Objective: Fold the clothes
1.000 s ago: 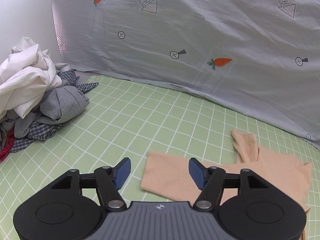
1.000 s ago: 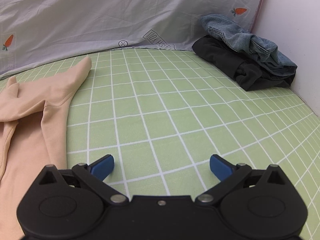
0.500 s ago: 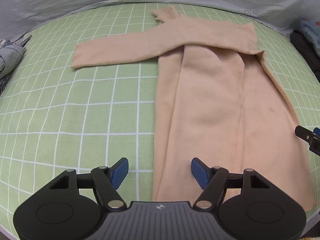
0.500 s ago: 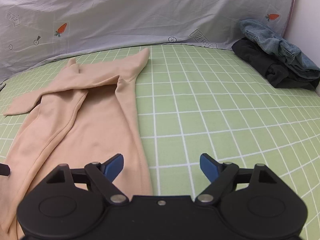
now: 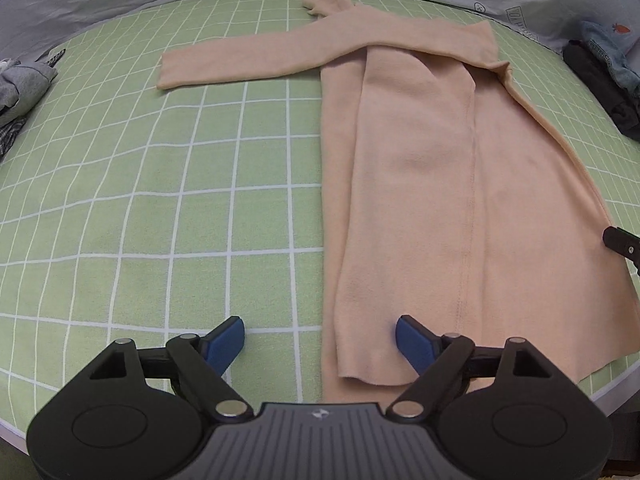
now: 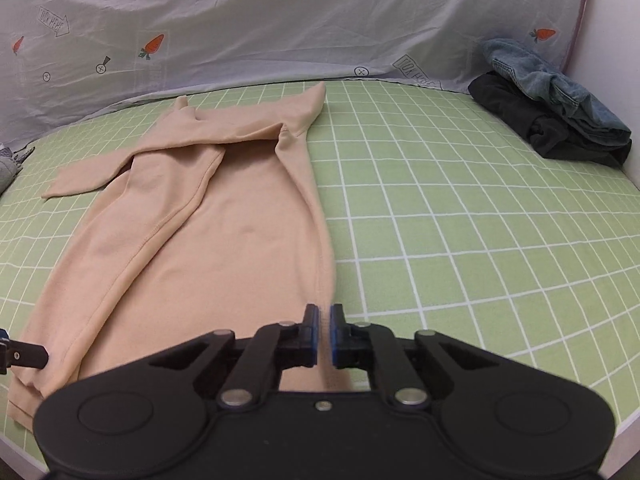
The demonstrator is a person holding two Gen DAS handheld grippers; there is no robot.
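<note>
- The long peach knit garment [image 5: 420, 168] is soft matt cloth with a faint nap and a stitched seam down its length.
- The green bed sheet with white grid lines [image 5: 180, 184] is smooth, flat-woven cotton-like cloth, matt.
- The grey printed sheet with carrots [image 6: 280, 20] is thin, creased fabric.
- The crumpled blue denim piece [image 6: 548, 80] looks coarse and faded; the black garment under it [image 6: 532, 128] is dull, soft cloth.
- The left gripper [image 5: 320, 340] is matt black plastic with bright metal pivot pins and blue rubbery pads [image 5: 412, 340].
</note>
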